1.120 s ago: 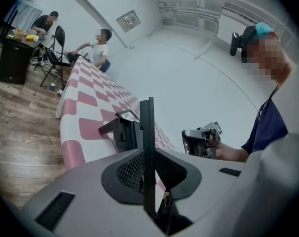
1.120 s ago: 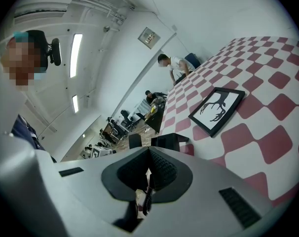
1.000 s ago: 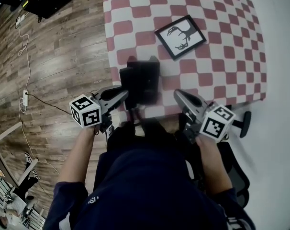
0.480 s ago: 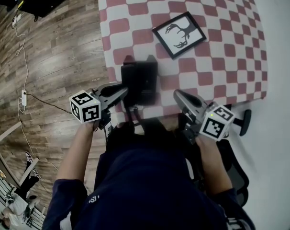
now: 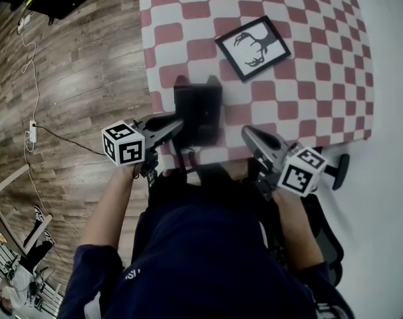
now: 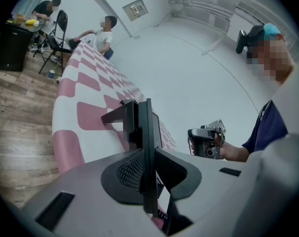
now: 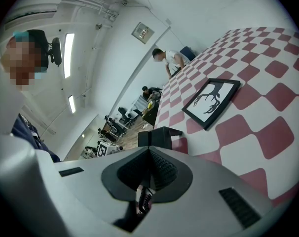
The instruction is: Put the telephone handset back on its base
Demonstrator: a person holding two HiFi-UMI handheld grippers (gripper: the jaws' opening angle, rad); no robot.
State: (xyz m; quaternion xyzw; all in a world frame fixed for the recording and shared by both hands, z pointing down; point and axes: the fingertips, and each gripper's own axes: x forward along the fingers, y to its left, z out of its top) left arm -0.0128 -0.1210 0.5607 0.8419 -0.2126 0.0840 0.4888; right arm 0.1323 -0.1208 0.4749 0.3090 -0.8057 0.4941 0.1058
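Observation:
A black telephone base [image 5: 208,111] sits near the front edge of the red-and-white checkered table [image 5: 308,78]. The black handset [image 5: 183,105] lies along the base's left side; whether it rests in the cradle I cannot tell. My left gripper [image 5: 178,121] reaches in from the left and is shut on the handset [image 6: 145,122], seen edge-on between the jaws of the left gripper [image 6: 146,154]. A coiled cord [image 7: 143,201] hangs below the table edge. My right gripper [image 5: 247,133] hovers to the right of the phone, shut and empty [image 7: 149,154], pointing at the phone [image 7: 159,136].
A framed black-and-white picture [image 5: 253,48] lies on the table behind the phone. A cable and plug [image 5: 34,135] run over the wooden floor on the left. A chair base [image 5: 341,171] sticks out at the right. People [image 6: 102,31] stand by the table's far end.
The left gripper has carried the handset to the right, from beside the base to over its left side. The right gripper has stayed put.

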